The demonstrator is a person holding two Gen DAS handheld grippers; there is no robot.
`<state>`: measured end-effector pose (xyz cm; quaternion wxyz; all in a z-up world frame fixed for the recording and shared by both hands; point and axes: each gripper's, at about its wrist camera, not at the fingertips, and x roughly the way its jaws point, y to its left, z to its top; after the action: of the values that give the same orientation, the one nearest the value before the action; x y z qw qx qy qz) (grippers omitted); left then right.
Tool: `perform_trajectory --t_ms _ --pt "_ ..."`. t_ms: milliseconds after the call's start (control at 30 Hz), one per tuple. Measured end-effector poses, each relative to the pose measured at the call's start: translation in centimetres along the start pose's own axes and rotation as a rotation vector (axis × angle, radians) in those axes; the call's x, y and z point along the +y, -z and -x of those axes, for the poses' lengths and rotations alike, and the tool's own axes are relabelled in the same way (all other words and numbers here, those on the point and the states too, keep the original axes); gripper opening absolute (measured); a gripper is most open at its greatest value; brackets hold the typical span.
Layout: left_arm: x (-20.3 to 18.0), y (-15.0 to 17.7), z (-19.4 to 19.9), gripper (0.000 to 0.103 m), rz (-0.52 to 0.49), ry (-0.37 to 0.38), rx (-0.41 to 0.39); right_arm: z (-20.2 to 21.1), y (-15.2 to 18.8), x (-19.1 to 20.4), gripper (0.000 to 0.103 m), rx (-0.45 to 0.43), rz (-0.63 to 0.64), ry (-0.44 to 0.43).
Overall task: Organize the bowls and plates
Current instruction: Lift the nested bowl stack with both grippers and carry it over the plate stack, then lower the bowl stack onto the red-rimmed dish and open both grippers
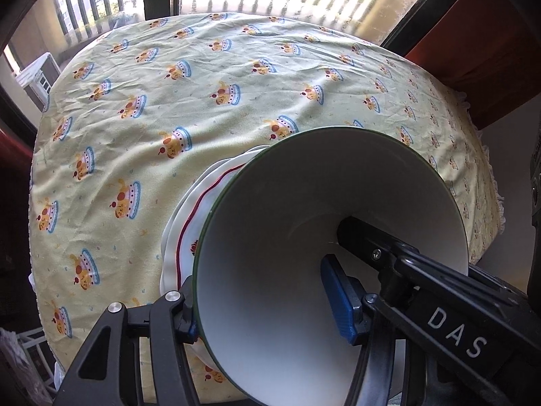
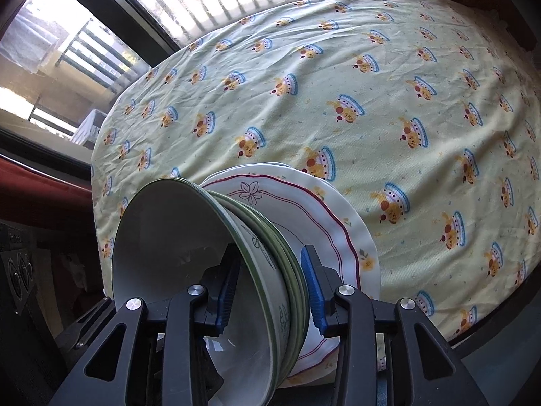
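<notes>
I'm working over the table, spread with a pale yellow tablecloth (image 2: 389, 77) printed all over with little cakes and otherwise bare out to its far edge by the window. At the near edge sits my stack: scalloped white plates with a red line (image 2: 341, 237) at the bottom, and the nested green-rimmed bowls (image 2: 257, 253) on top of them.

The right gripper (image 2: 270, 291) straddles the bowl walls, one blue pad inside the top bowl and the other outside the rims. I see a sliver of daylight at the outer pad, so I read it as released rather than clamped.

The left gripper (image 1: 267, 311) straddles the opposite wall of the top bowl (image 1: 304, 203). Its inner pad stands clear in the bowl's hollow; the outer finger is touching or just beside the rim, so I judge it as not gripping.

These look like glazed ceramic or melamine: rigid, slick, chippable, and heavy as a stack. I'd take one bowl by the wall just under the rim, squarely, since a smooth flared wall can slide out of the pads.

The right wrist view shows several nested rims and the plate's flower pattern. The left wrist view shows only one bowl's interior, with a thin crescent of plate behind it.
</notes>
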<state>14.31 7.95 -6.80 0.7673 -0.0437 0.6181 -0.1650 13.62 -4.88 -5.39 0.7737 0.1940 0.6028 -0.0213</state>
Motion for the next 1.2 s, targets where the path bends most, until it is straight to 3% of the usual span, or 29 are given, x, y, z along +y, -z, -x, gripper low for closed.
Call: perform_trajectory --t_ms 100,300,533,833,1200 --pt "0.1 0.2 0.1 0.06 -0.009 0.003 -0.02 0.1 0.6 0.5 0.045 -0.037 0.008 0.029" --pt "-0.4 0.8 0.1 0.071 -0.064 0.005 -0.043 0.2 1.2 0.7 0.047 -0.074 -0.002 0.064" --pt "0.3 1.5 0.3 0.079 -0.013 -0.017 -0.051 0.4 1.7 0.6 0.051 -0.073 0.001 0.063" --pt "-1.2 2.1 3.7 0.08 -0.006 -0.088 -0.186 2.6 1.9 0.9 0.059 -0.107 0.095 -0.019" --pt "-4.4 5.0 8.6 0.08 0.088 -0.173 -0.382 10.0 3.0 -1.5 0.063 -0.312 0.223 -0.069"
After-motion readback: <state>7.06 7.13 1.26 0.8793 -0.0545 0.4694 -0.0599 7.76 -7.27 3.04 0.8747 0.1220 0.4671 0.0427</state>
